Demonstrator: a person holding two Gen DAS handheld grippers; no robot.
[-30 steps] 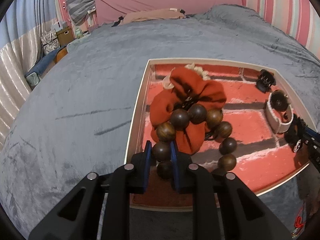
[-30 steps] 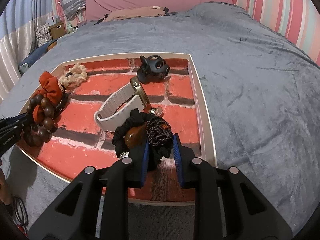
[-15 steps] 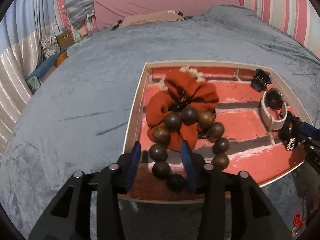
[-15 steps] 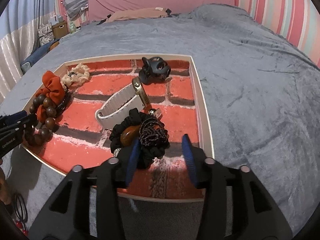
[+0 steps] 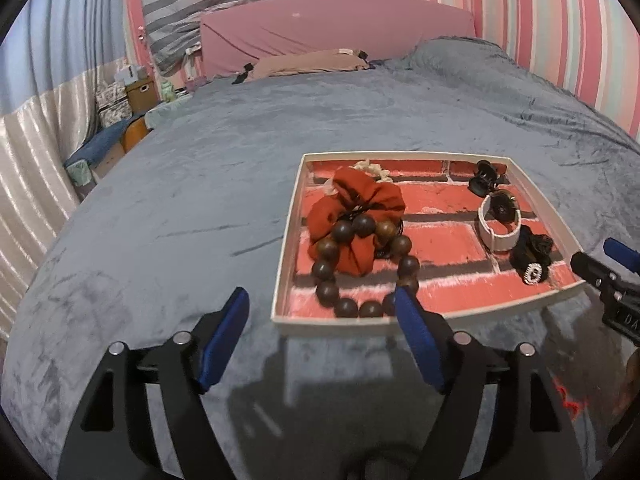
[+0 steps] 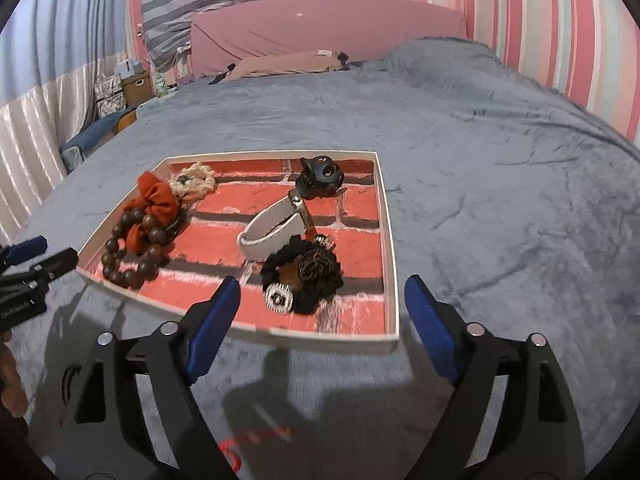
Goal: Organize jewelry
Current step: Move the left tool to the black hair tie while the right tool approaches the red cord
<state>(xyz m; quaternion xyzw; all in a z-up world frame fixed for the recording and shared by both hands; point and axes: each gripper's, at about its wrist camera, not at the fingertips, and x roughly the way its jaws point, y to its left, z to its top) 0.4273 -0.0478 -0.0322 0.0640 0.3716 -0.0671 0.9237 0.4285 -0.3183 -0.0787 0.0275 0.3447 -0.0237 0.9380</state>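
left gripper (image 5: 322, 332): jaws wide and opening, nothing between the blue pads (image 5: 224, 336); it hangs over the blanket just short of the tray's near rim, clear of the beads.
right gripper (image 6: 322, 314): jaws wide and opening, nothing gripped; the pads (image 6: 430, 330) straddle the tray's near right corner from above, clear of the black scrunchie.
tray (image 6: 390, 248): shallow white-rimmed square with a red brick-pattern floor, flat on the blanket; everything listed below lies inside it.
beads (image 5: 362, 270): ring of dark wooden balls at the left side, lying flat, its far half draped on the red scrunchie, its near half by the near rim.
red scrunchie (image 5: 356, 208): under and behind the beads; a cream scrunchie (image 6: 192, 180) sits beyond it in the far left corner.
watch (image 6: 272, 226): pale strap looped on its edge in mid tray, long axis running from near left to far right, case at the far end.
black scrunchie (image 6: 308, 270): touching the watch's near side, with a brown stone and a small square charm (image 6: 280, 299) bearing a mark too blurred to read.
black clip (image 6: 320, 178): at the far rim, beyond the watch.
writing: white lettering on the left gripper's body, unreadable.
surroundings: grey blanket (image 6: 500, 200) on a bed, pink headboard (image 5: 336, 32), striped wall, boxes at far left.
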